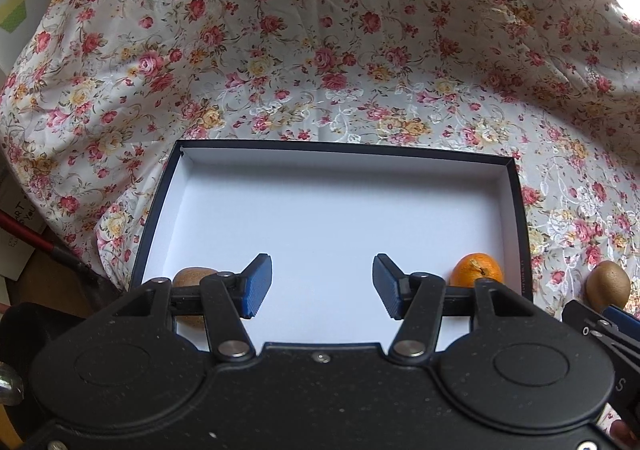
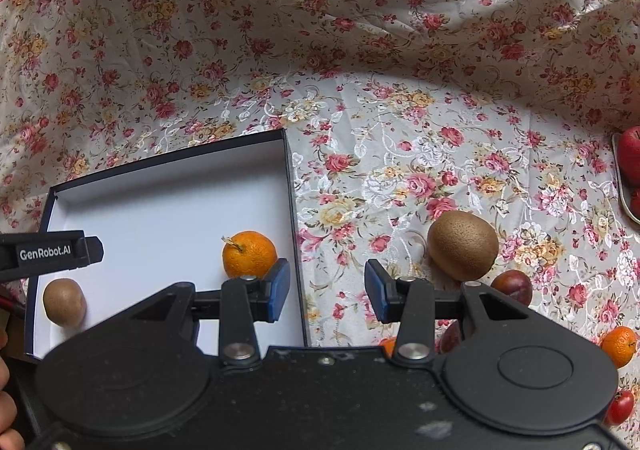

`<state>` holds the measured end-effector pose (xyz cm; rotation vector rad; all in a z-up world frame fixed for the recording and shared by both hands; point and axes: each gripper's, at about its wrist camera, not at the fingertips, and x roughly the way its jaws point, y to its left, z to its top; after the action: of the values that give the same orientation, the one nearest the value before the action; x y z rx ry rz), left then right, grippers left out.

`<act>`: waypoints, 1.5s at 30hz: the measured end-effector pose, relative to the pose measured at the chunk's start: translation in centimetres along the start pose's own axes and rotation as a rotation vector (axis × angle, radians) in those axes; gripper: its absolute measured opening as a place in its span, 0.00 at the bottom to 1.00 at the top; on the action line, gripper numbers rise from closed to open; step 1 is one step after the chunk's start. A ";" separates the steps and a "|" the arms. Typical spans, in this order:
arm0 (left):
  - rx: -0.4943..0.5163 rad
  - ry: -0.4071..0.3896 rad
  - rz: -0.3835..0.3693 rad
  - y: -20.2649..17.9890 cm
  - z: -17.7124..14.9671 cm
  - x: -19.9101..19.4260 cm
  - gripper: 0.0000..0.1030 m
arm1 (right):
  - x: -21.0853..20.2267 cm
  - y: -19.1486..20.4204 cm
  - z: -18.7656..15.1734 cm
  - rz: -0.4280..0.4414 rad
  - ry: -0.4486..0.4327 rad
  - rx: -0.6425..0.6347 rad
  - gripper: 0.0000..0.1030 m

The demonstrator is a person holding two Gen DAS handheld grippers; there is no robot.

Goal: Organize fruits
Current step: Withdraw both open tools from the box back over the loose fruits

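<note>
Right gripper (image 2: 327, 290) empty, jaws apart, straddling box (image 2: 289, 186) right wall; loose kiwi (image 2: 462, 244) just right on tablecloth (image 2: 400, 170). Left gripper (image 1: 322, 286) released, farther.

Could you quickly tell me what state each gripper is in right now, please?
Left gripper: open, nothing between its fingers, over the box.
Right gripper: open, holding nothing.

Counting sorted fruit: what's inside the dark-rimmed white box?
A brown kiwi and an orange mandarin lie in the box; its near edge is hidden behind the grippers.
</note>
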<state>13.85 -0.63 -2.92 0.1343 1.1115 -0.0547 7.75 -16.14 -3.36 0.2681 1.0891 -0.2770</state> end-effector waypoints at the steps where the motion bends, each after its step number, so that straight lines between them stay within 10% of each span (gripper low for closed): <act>1: 0.009 -0.001 -0.007 -0.6 -0.1 -0.2 0.60 | -0.1 -0.5 0.0 -0.005 0.002 0.006 0.43; 45: 0.362 0.006 -0.218 -21.7 -6.2 -5.4 0.60 | -5.7 -25.3 -5.2 -0.169 0.068 0.348 0.43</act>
<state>3.53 -21.42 -2.57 0.3368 1.1109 -0.4518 -7.93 -37.45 -2.54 0.4988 1.1296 -0.6146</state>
